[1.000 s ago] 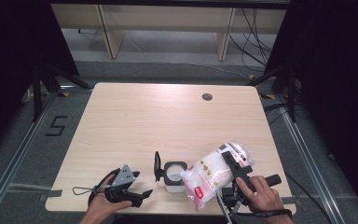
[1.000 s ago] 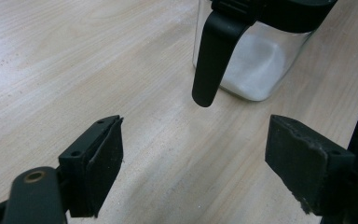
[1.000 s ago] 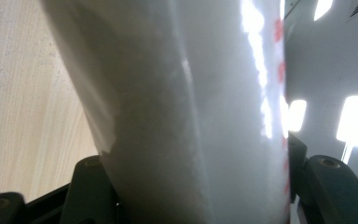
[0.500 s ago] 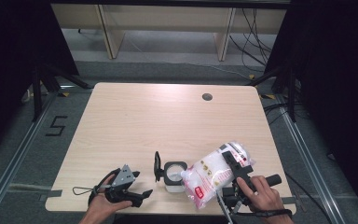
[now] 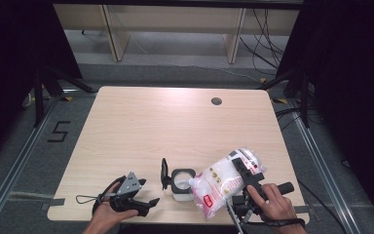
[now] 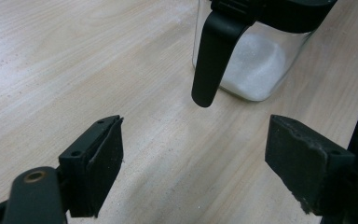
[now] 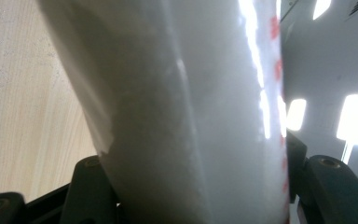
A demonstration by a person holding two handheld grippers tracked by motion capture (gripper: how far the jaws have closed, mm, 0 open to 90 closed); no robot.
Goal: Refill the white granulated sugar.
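Note:
A clear plastic bag of white grains (image 5: 222, 181) with a red label hangs tilted over the table's front right. My right gripper (image 5: 246, 176) is shut on it, and its low corner rests at the mouth of a small glass jar (image 5: 180, 184). The jar's black flip lid (image 5: 164, 173) stands open to its left. In the right gripper view the bag (image 7: 182, 102) bulges between the jaws of the right gripper (image 7: 193, 179). My left gripper (image 5: 144, 204) rests open near the front edge, left of the jar. In its own view the left gripper (image 6: 193, 161) holds nothing, and the jar (image 6: 257, 63) has white grains in its bottom.
The wooden table (image 5: 175, 126) has a round cable hole (image 5: 216, 101) at the back right. Dark floor, metal rails and black stands surround it. A person's hands come in from the bottom edge.

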